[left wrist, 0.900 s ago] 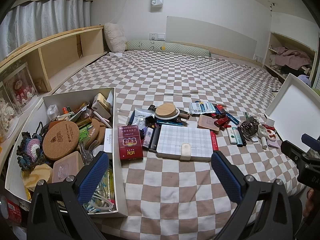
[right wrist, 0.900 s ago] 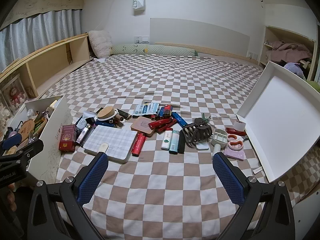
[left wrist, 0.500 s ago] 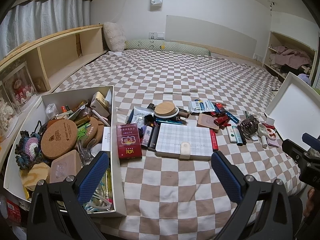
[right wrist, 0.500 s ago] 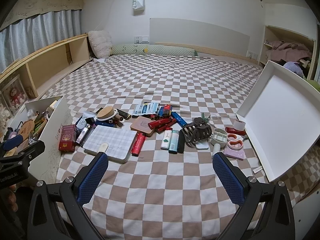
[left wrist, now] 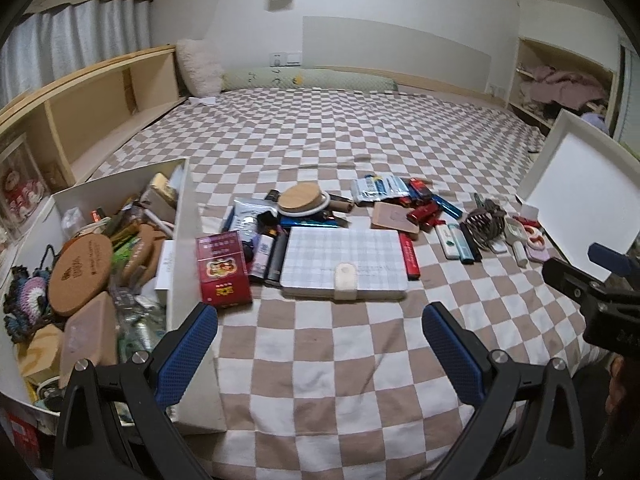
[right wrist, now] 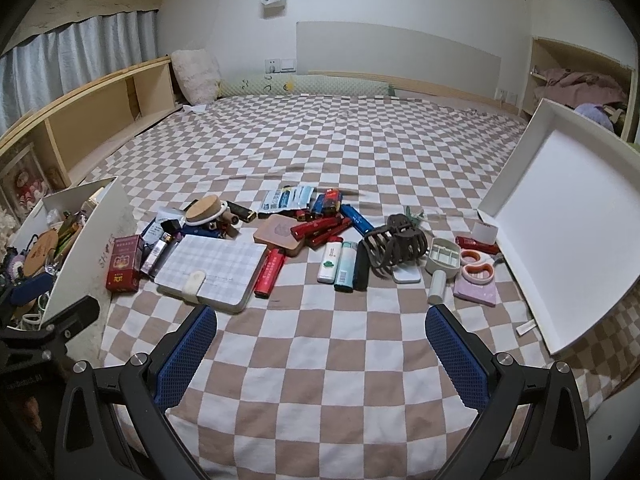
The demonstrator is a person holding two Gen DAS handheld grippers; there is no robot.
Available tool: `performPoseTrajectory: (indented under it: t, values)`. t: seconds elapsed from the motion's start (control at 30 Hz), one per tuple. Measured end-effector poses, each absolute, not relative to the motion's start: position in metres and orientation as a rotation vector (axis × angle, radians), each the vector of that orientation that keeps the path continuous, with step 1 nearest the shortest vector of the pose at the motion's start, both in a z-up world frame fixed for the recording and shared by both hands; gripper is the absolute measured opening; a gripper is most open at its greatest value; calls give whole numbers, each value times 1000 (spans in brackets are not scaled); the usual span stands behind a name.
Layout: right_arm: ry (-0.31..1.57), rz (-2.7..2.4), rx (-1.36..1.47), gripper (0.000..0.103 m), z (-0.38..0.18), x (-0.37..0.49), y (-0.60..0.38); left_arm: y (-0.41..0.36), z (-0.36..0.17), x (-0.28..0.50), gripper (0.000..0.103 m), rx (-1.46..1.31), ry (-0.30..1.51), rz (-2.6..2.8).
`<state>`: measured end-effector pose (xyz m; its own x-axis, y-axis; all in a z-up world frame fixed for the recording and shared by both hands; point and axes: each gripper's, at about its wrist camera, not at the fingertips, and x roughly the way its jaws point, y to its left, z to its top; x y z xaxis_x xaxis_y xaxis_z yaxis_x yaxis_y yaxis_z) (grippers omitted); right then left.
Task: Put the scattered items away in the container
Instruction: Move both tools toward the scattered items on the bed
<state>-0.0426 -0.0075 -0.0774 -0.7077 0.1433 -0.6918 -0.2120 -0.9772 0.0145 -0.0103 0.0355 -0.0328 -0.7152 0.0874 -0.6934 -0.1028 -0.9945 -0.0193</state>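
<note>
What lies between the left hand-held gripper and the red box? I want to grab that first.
Nothing visible. The left hand-held gripper is open over bare checked bedspread, and the red box lies just ahead, leaning against the white container's wall. That wall crowds the box's left side.

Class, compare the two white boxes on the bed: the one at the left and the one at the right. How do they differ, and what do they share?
The left box is crammed with items; the right box is bare inside. The left box has taller walls; the right box is shallow, like a lid. The left box sits flat on the checked blanket; the right box looks tilted. Both are white, rectangular and open-topped.
</note>
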Motion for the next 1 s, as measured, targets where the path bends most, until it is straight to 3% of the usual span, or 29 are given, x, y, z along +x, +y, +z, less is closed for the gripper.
performPoseTrajectory:
  t: [0.43, 0.6, 1.0]
  values:
    - [225, 2762, -1040, 103, -116, -50, 18, 56, -72, -34, 103, -1240, -8, 2696]
    - [288, 2734, -1131, 103, -140, -58, 32, 65, -84, -38, 103, -1232, 58, 2696]
    - [387, 2496, -1205, 103, -170, -73, 114, 78, -120, -54, 102, -1345, 6, 2515]
